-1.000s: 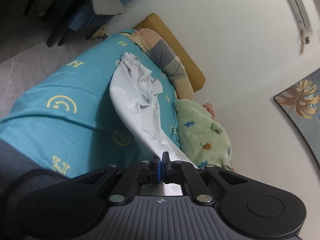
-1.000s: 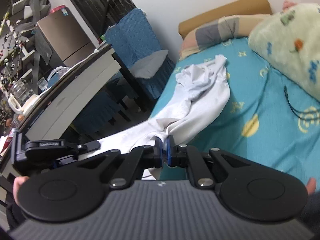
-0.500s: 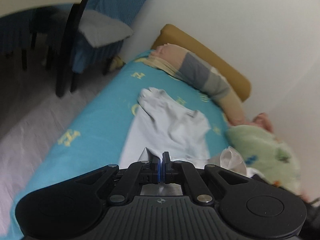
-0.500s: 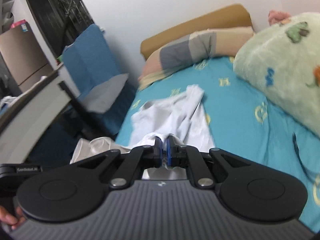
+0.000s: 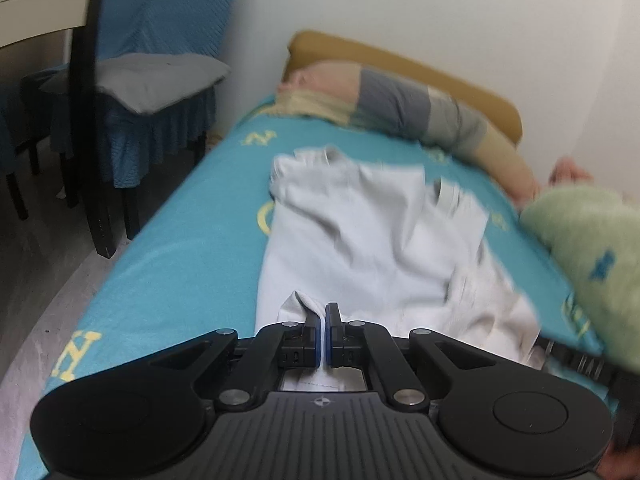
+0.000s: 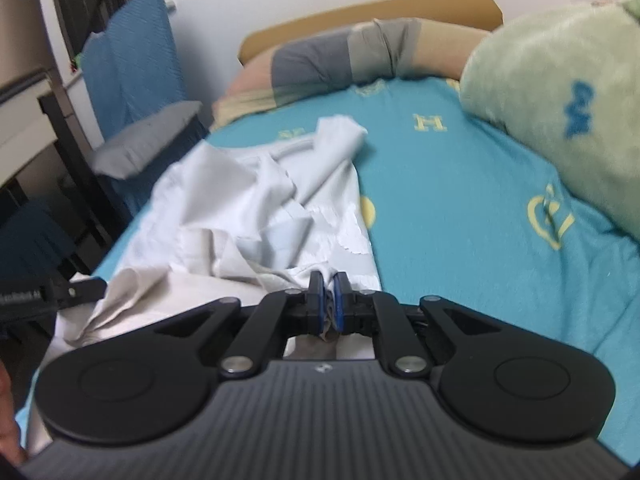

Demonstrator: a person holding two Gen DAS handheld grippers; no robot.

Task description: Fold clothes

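Note:
A white garment (image 5: 360, 236) lies lengthwise on the turquoise bed sheet (image 5: 180, 264), stretching from the near edge toward the pillows. My left gripper (image 5: 323, 312) is shut on its near hem at one corner. The same white garment (image 6: 256, 200) looks crumpled and partly bunched in the right wrist view, where my right gripper (image 6: 329, 284) is shut on a pinch of the hem at the other corner. The left gripper's black body (image 6: 44, 294) shows at the left edge of the right wrist view.
A striped bolster pillow (image 5: 420, 112) and tan headboard (image 5: 400, 64) lie at the bed's far end. A green fleece blanket (image 6: 560, 92) is heaped on the right side. A chair with a blue cover and grey cushion (image 5: 136, 80) stands left of the bed, by a table edge (image 5: 36, 12).
Both grippers swung to face along the bed and came down, drawing the garment flatter and straighter over the sheet. Both stayed shut on the hem.

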